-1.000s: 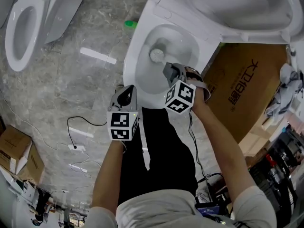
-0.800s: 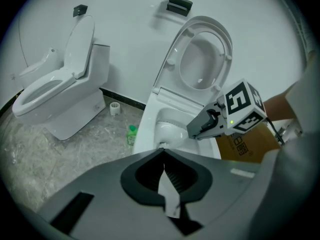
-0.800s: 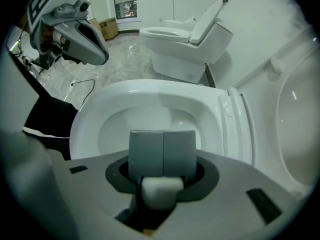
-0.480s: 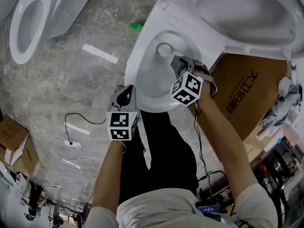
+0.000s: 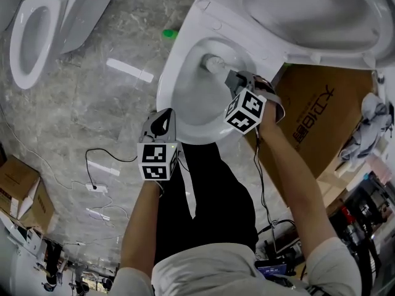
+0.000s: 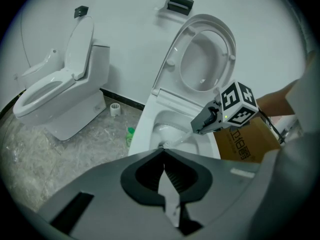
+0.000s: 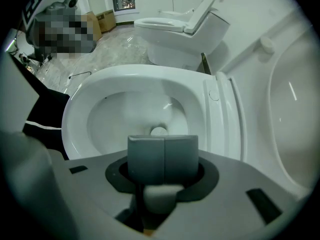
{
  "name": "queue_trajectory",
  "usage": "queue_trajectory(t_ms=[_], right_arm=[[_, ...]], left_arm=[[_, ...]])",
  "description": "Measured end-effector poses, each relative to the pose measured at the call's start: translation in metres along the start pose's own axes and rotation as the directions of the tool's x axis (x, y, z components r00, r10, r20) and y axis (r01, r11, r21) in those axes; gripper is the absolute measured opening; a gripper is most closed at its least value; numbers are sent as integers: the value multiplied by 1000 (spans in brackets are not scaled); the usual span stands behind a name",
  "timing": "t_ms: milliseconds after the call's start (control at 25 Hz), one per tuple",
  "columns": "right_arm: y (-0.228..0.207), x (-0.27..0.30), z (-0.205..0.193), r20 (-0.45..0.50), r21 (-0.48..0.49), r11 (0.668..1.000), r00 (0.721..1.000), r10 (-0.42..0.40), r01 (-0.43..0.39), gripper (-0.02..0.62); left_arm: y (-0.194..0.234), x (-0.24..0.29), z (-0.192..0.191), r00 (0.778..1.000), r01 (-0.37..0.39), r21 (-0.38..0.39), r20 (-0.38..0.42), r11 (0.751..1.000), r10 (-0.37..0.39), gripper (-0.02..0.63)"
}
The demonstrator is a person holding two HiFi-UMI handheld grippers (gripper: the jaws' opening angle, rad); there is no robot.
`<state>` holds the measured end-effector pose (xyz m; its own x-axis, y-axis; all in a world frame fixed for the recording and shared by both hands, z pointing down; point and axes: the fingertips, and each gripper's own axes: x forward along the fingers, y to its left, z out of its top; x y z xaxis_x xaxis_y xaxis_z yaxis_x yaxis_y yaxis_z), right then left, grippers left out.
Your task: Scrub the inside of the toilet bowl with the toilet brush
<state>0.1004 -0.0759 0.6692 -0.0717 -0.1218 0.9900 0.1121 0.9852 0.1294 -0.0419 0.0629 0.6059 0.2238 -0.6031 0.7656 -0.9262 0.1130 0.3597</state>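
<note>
Right gripper [image 5: 233, 79] sits over the bowl [image 5: 170, 85], jaws pointing down into it and clamped on the brush [image 5: 210, 62]. In the right gripper view the pads [image 7: 145, 156] are pressed flat together, no gap. The handle is mostly hidden behind them, so the grip is probably near its top end. The brush head [image 7: 159, 131] shows just past the jaw tips, low in the bowl [image 7: 80, 99] near the drain.

The left gripper view confirms it: a white handle [image 6: 177, 140] runs from the right gripper [image 6: 200, 126] down into the bowl [image 6: 142, 129]. In the head view the brush head is against the far inner wall, on the hinge side. Can't tell whether the bristles actually touch the porcelain.

Left gripper [image 5: 162, 119] is closed with nothing in it. Its own view shows the jaws met on the centreline [image 6: 164, 176]. It hangs just outside the near rim, over the person's dark trousers, and touches neither bowl nor brush.

Lid [image 5: 308, 11] is raised, standing behind the bowl. A box [image 5: 315, 110] stands right beside the toilet on the person's right. A second toilet [image 5: 28, 39] is well apart on the left, seat down and lid up. A green bottle [image 5: 169, 33] stands on the floor [image 5: 92, 103] just beside the bowl's left flank. A thin cable [image 5: 99, 162] loops across the floor near the left arm.
</note>
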Motion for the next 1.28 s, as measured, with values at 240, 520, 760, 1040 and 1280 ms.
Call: queue_trajectory(t_ms=[240,520,760,1040,1280], right_arm=[[17,-1,-22,-48,-12,1000,999,-16,16,147],[37,-4,-25,-65,2,1000,998,-25,26,147],[69,-6,-13,-72,-1,1000,997,13,-13,147],[90,-16,26,-16,23,999,999,39,-38,147],[85,-12,57,-22,-30,1000,1000,0,-1,147]], left_arm=[[-9,-1,-7,999,35,31,-22,999,-35,9],[-2,-11,-16,998,54,61,-28,997,-53,9],[8,-22,-30,997,65,64,-36,996,-62,9],[25,-41,-38,998,63,58,-16,996,-62,9],[40,-51,-42,999,52,45,-4,998,-52,9]])
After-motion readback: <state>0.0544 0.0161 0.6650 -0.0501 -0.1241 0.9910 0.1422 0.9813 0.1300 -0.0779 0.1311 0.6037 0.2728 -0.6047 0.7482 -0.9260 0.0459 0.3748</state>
